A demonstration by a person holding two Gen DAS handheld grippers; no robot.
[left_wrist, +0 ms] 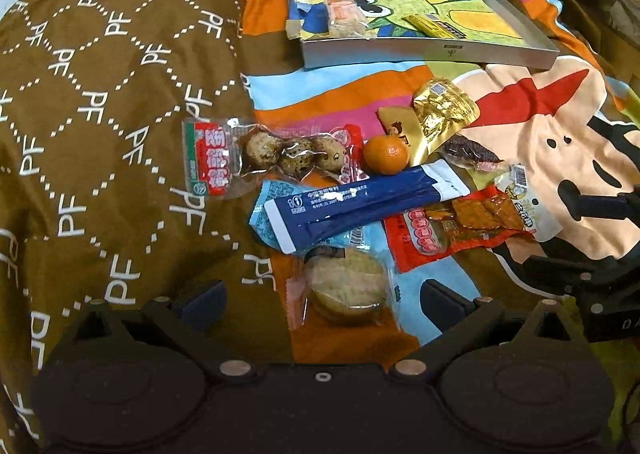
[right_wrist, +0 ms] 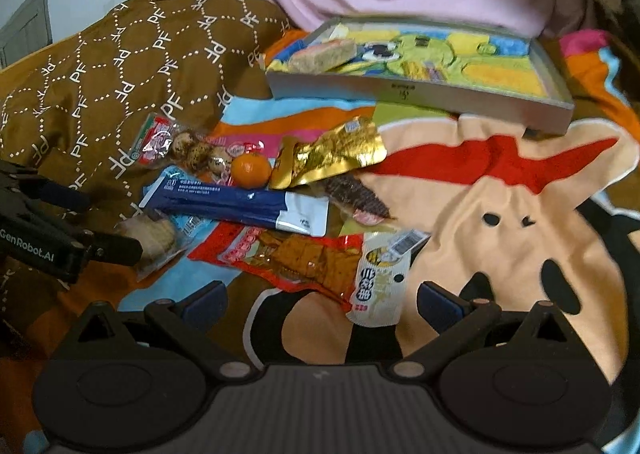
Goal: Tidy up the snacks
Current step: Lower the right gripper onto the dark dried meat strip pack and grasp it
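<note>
Left gripper (left_wrist: 320, 296) wide, straddling clear-wrapped round biscuit (left_wrist: 346, 286). Right gripper (right_wrist: 320, 300) wide, empty. Blue stick pack (left_wrist: 360, 202) at 12 o'clock, overlapping biscuit wrapper.

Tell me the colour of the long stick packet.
Dark blue with white ends; clearest in the left wrist view.

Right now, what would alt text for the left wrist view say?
An open left gripper hovers over a round wrapped cake at the near edge of a pile of snacks on a colourful blanket: a blue packet, a small orange, packed quail eggs. Behind them, a shallow tray already holds two snacks.
</note>
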